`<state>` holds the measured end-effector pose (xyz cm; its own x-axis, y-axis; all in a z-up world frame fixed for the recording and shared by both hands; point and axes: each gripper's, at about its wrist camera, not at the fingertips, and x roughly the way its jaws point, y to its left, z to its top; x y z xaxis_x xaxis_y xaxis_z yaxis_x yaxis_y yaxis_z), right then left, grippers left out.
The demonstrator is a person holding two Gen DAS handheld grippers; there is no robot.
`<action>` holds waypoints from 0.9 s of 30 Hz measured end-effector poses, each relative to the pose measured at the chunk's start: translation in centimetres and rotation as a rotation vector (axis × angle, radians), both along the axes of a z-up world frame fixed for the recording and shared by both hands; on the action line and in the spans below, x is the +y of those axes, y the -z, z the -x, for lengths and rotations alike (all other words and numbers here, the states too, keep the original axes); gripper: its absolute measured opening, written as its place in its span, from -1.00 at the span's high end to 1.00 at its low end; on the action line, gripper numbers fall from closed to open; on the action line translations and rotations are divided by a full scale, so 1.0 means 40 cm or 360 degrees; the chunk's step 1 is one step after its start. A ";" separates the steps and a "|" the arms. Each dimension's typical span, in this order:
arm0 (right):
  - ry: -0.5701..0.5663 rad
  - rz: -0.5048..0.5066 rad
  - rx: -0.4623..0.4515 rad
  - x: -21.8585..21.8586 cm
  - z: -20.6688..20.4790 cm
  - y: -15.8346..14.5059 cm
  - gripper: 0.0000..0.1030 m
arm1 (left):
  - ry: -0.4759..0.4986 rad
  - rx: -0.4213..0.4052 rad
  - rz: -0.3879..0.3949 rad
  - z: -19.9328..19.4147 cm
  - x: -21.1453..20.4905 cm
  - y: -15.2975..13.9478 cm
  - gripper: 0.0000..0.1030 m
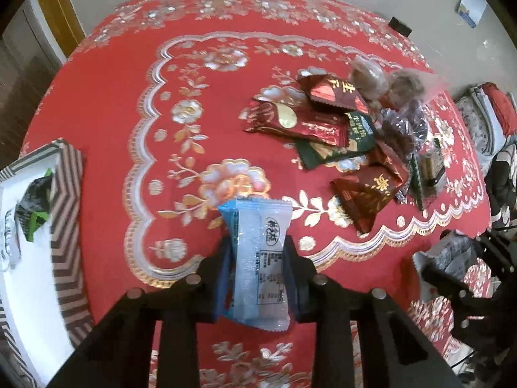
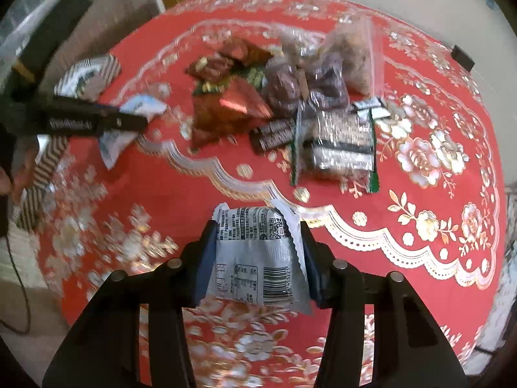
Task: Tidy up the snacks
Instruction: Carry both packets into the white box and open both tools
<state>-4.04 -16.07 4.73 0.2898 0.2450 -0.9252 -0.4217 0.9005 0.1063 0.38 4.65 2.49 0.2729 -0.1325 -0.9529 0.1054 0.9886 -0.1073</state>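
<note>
My left gripper [image 1: 257, 245] is shut on a pale blue snack packet [image 1: 258, 258] and holds it above the red tablecloth. My right gripper [image 2: 257, 236] is shut on a silver-grey snack packet [image 2: 258, 258] with a barcode. A pile of snacks [image 1: 349, 135] lies on the cloth ahead and to the right of the left gripper: red and green packets and clear bags of brown pieces. The same pile [image 2: 290, 97] lies beyond the right gripper. The left gripper [image 2: 135, 119] with its blue packet shows at the left of the right wrist view.
A striped box [image 1: 64, 226] with a white inside holds a green-black packet [image 1: 34, 207] at the left. It also shows in the right wrist view [image 2: 90, 74]. A small black object [image 1: 400, 26] lies near the table's far edge. The round table [image 1: 106, 123] has a red floral cloth.
</note>
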 end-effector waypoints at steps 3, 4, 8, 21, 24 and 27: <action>0.0023 -0.0054 -0.0037 0.014 0.002 -0.030 0.08 | -0.0015 -0.0056 0.0011 0.011 0.039 -0.034 0.38; 0.0028 -0.0073 -0.0040 0.022 0.001 -0.037 0.08 | -0.0021 -0.0081 0.0008 0.016 0.054 -0.049 0.38; 0.0013 -0.0117 -0.0065 0.092 0.005 -0.058 0.08 | -0.0043 -0.0126 -0.0017 0.036 0.108 -0.087 0.38; -0.0160 -0.0142 -0.0166 0.330 0.025 -0.115 0.08 | -0.0211 -0.0264 -0.0099 0.095 0.320 -0.153 0.38; -0.0200 -0.0161 -0.0173 0.394 0.027 -0.119 0.08 | -0.0256 -0.0278 -0.0127 0.106 0.375 -0.159 0.38; -0.0262 -0.0179 -0.0182 0.460 0.026 -0.126 0.08 | -0.0305 -0.0290 -0.0156 0.115 0.431 -0.156 0.38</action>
